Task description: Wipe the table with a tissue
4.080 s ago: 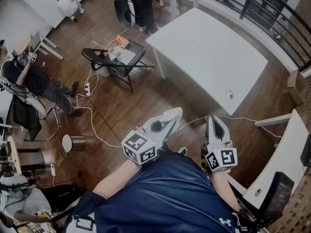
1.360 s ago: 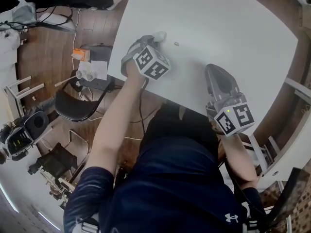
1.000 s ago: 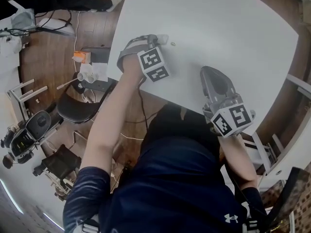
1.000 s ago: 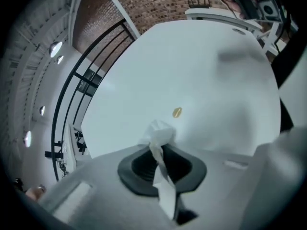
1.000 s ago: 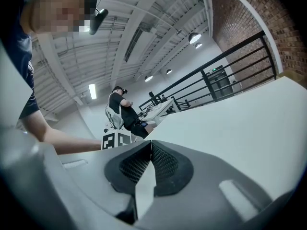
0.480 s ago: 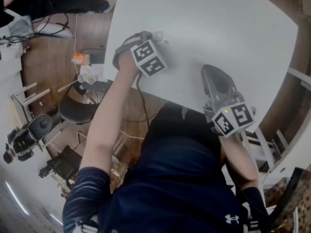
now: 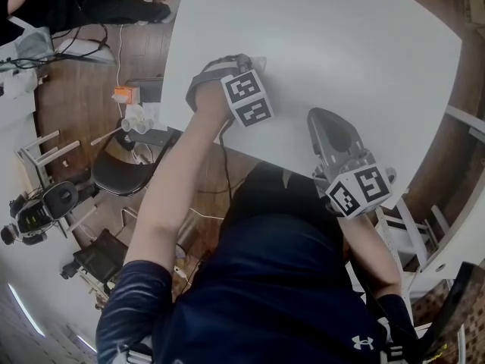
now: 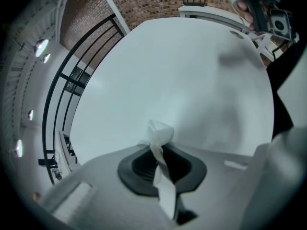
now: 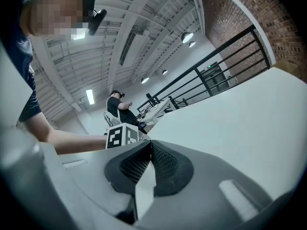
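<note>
Left claw clamped tight on tissue, pointed steeply down, guessing so wad presses onto table near left edge. Right claw closed, empty, parked aside, probably just staying clear.

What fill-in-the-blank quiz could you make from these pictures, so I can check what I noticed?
1. The left gripper is shut on a crumpled white ____.
2. That gripper points down at the bare white top of a ____.
3. Between the shut jaws of the right gripper there is ____.

Missing words: tissue; table; nothing.
</note>
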`<state>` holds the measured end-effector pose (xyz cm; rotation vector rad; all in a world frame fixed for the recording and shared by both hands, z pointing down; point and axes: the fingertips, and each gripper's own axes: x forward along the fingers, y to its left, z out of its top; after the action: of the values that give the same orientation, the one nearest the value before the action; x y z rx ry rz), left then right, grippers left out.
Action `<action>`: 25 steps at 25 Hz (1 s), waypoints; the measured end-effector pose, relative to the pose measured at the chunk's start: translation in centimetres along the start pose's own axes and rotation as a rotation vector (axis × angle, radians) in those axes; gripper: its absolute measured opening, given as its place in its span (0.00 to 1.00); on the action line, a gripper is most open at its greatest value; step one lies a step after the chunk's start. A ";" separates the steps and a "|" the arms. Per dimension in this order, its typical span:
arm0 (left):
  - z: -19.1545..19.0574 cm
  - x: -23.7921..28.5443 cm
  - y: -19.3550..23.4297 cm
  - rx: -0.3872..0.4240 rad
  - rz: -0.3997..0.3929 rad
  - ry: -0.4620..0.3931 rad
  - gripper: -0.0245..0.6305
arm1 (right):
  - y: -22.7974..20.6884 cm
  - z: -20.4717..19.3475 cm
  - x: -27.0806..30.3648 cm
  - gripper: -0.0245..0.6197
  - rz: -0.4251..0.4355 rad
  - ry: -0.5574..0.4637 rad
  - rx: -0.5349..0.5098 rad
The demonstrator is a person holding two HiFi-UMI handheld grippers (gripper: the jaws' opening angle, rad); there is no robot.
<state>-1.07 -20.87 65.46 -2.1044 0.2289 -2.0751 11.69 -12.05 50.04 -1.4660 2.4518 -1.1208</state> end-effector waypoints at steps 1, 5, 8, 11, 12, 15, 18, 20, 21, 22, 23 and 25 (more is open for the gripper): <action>0.1 0.0 -0.1 0.002 -0.001 0.002 0.05 | -0.1 0.1 -0.1 0.05 -0.002 -0.002 0.000; 0.4 0.0 -0.2 0.022 0.010 0.013 0.05 | -0.6 0.5 -0.2 0.05 -0.010 -0.008 0.003; 0.9 -0.1 -0.7 0.035 0.010 0.019 0.05 | -1.1 0.6 -0.6 0.05 -0.017 -0.009 0.007; 1.3 -0.2 -1.3 0.034 -0.008 0.018 0.05 | -1.3 0.7 -0.8 0.05 -0.019 -0.010 0.010; 1.5 -0.3 -1.5 0.034 -0.017 0.016 0.05 | -1.4 0.8 -0.7 0.05 -0.019 -0.009 0.009; 2.4 -0.5 -2.4 0.043 -0.040 0.007 0.05 | -1.6 1.0 -0.8 0.05 -0.018 -0.007 0.011; 3.5 -0.8 -3.8 0.064 -0.061 -0.006 0.05 | -1.9 1.1 -0.9 0.05 -0.021 -0.006 0.015; 4.3 -1.0 -4.8 0.078 -0.076 -0.016 0.05 | -2.1 1.1 -1.0 0.05 -0.024 -0.005 0.016; 4.7 -1.1 -5.3 0.086 -0.080 -0.020 0.05 | -2.2 1.1 -1.0 0.05 -0.027 -0.004 0.017; 5.2 -1.2 -5.8 0.094 -0.082 -0.021 0.05 | -2.4 1.1 -1.2 0.05 -0.029 -0.004 0.019; 5.6 -1.3 -6.3 0.100 -0.083 -0.022 0.05 | -2.6 1.1 -1.4 0.05 -0.031 -0.002 0.020; 6.4 -1.4 -7.1 0.103 -0.085 -0.029 0.05 | -3.0 1.0 -1.8 0.05 -0.038 0.000 0.021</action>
<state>5.22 -13.50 65.67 -2.1167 0.0279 -2.0534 15.32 -12.00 50.61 -1.5130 2.4143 -1.1504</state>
